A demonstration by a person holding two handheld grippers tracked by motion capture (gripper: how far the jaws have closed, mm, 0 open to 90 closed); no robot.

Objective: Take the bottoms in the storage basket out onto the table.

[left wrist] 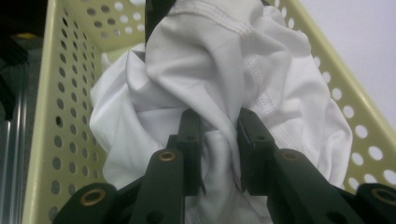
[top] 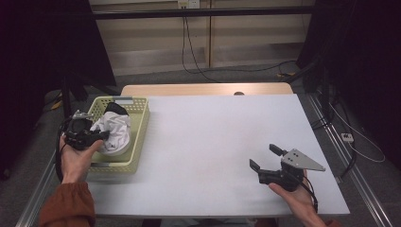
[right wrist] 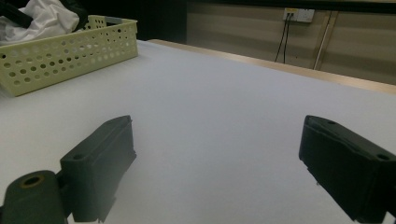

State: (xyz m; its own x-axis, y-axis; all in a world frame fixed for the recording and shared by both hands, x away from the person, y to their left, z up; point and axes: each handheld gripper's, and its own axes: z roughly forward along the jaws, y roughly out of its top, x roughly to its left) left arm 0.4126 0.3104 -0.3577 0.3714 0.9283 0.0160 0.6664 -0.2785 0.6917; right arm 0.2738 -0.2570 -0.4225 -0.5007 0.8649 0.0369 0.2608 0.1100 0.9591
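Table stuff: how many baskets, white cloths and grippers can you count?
Basket: 1
White cloth: 1
Grippers: 2, left gripper and right gripper
Total: 4

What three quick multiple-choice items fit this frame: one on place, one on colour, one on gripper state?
1. Where is the white cloth?
A in the basket
B at the table's middle
C on the floor

2. What colour is the basket?
A blue
B pale yellow-green
C red

3. How do the right gripper jaws stand?
A shut on cloth
B shut on nothing
C open, nothing between

Key:
1 A, the cloth bunches inside the perforated walls.
2 B, its walls show pale yellow-green in every view.
3 C, the jaws stand wide apart over the bare table, while the left gripper pinches the cloth.
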